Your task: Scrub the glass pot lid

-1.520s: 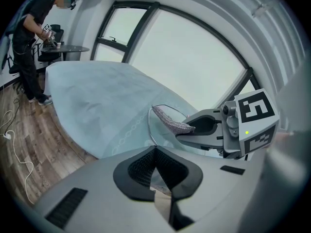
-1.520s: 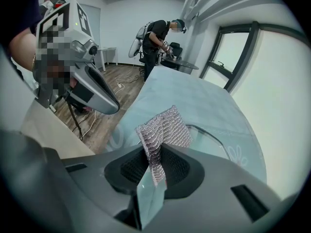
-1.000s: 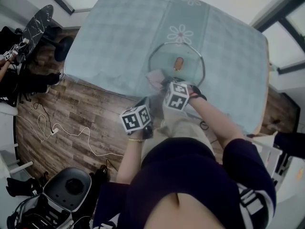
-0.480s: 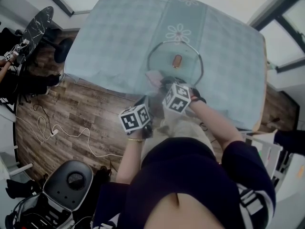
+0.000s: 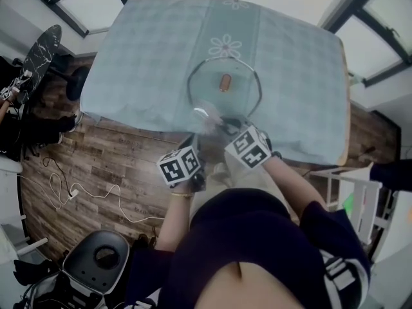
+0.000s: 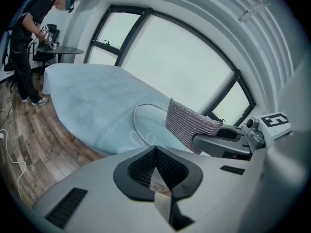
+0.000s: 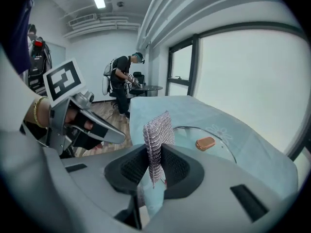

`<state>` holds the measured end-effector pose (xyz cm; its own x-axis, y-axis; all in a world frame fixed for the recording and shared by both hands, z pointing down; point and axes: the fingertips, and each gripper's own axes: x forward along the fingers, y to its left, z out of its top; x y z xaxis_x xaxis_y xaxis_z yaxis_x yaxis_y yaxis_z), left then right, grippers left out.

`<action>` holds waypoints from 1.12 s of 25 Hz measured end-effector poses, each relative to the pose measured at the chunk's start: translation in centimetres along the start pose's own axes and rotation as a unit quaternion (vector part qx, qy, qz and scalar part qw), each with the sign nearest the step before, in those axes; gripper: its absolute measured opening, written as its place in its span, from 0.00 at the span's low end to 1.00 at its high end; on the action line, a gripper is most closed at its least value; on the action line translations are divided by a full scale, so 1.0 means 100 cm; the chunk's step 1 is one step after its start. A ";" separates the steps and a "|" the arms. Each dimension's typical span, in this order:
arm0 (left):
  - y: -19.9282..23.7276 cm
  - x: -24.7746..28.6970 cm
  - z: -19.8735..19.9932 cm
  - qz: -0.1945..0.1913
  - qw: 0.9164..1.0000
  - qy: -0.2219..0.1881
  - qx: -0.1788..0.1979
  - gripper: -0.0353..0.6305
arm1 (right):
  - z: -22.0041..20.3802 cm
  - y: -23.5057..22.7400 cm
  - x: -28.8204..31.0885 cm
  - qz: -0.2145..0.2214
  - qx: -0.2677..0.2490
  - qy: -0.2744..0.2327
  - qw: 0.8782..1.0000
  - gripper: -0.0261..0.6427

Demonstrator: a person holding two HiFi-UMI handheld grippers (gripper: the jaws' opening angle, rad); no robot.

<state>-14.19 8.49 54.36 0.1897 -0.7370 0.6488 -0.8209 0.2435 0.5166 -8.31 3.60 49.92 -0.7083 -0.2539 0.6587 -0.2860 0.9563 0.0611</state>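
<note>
- Since the earlier frame the right gripper (image 7: 154,169) has come up from the near rim of the round glass pot lid with a metal rim (image 5: 241,89) and has rolled at the wrist, so its marker cube now faces another way. The left gripper (image 6: 156,174) has almost kept its place.
- That lid lies flat on the pale blue-green checked tablecloth (image 5: 148,56), close to the near edge of the table, with its brown oval knob (image 5: 224,82) on top. Lying this way, the upper glass face is free for scrubbing.
- The silver mesh scrubbing cloth (image 7: 158,135) stands upright out of the right gripper and hangs in the air just near of the lid – it does not touch the glass at this moment. I judge this to be a pause between strokes, or a turn of the cloth before it goes down again.
- Right jaws: closed tightly on the lower edge of the mesh cloth, which is pinched between the two black pads.
- Left jaws: fully together, with nothing between them that I can see. This gripper waits to the left of the cloth and near of the table edge – probably ready to steady the lid, but it is not on it now.
</note>
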 end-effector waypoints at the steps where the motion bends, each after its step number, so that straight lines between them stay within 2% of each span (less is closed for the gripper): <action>1: -0.002 0.000 -0.002 -0.004 1.000 0.001 -0.005 0.05 | 0.000 0.000 -0.007 -0.002 0.015 -0.008 1.000 0.16; 6: -0.025 0.002 -0.006 -0.019 1.000 0.000 0.000 0.05 | -0.002 -0.005 -0.040 -0.009 0.084 -0.051 0.995 0.16; 10: -0.045 0.001 -0.012 -0.021 1.000 -0.011 0.005 0.05 | -0.010 -0.013 -0.068 -0.015 0.108 -0.078 0.991 0.16; 15: -0.073 -0.004 -0.022 -0.007 0.999 -0.035 0.007 0.05 | -0.029 -0.019 -0.106 0.001 0.139 -0.092 0.986 0.16; 20: -0.107 -0.013 -0.045 0.004 0.999 -0.048 -0.002 0.05 | -0.054 -0.018 -0.149 0.014 0.144 -0.092 0.985 0.16; 25: -0.140 -0.019 -0.069 0.003 0.998 -0.062 -0.020 0.05 | -0.071 -0.015 -0.192 0.020 0.141 -0.112 0.983 0.16; 28: -0.157 -0.026 -0.079 0.003 0.998 -0.066 -0.014 0.05 | -0.080 -0.011 -0.212 0.020 0.147 -0.124 0.981 0.16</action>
<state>2.49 11.59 48.99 0.1110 -0.8113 0.5741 -0.8057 0.2647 0.5299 12.16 9.08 41.87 -0.8479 -0.2794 0.4505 -0.4023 0.8926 -0.2036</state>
